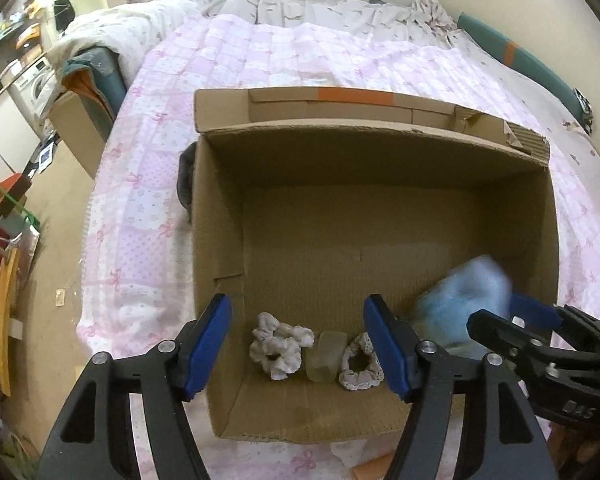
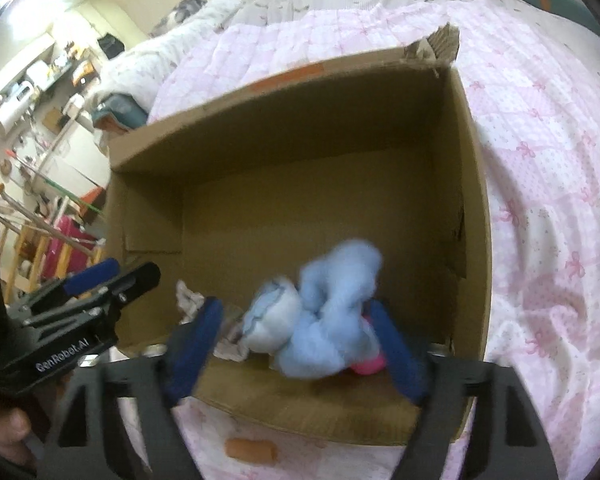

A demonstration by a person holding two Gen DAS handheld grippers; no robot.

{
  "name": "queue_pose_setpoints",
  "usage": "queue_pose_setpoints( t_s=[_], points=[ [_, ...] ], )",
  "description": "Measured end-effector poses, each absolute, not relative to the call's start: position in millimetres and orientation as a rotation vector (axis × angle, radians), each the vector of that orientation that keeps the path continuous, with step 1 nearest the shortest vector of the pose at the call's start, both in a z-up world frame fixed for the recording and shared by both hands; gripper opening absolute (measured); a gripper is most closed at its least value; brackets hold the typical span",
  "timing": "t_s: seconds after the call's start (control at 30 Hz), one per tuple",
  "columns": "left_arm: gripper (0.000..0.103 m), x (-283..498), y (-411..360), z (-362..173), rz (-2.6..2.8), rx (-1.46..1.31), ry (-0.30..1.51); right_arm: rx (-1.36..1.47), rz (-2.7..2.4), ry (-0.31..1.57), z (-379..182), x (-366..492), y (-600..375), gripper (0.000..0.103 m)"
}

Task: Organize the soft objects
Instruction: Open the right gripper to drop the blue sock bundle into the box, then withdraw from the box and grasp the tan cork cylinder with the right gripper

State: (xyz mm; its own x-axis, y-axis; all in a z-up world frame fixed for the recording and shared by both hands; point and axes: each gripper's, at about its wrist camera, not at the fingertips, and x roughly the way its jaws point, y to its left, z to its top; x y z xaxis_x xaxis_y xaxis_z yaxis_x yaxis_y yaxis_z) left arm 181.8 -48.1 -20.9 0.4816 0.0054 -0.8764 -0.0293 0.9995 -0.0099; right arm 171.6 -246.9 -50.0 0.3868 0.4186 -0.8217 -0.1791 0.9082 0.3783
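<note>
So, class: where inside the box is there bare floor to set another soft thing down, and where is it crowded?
Free: the box floor's far half, up to the back wall, and the middle. Crowded: the near wall, lined with two scrunchies, a pale block and the blue plush between the right hand-held gripper's fingers.

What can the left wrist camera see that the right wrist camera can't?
Only the left wrist view clearly shows the white scrunchie, a pale translucent block and a lace-trimmed scrunchie lined up at the near wall of the box.

Only the right wrist view shows a pink piece under the blue plush toy, and an orange object on the bedspread in front of the box.

Both show the cardboard box, the pink bedspread, the blurred blue toy, the left tool and the right tool.
</note>
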Motion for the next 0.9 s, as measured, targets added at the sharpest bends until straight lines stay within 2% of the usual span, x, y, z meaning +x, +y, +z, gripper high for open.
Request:
queue_pose_setpoints(
  t_s=[0.07,0.9],
  points=[
    [0.066,180,-45,-18,0.02,-0.04,1.074,0.274,0.385,1.086,-46,170,-252,0.101],
    [0.066,129,-19,26,0.015,-0.076,1.027,0.28,0.345,1.022,-17,117,-266,0.101]
  ],
)
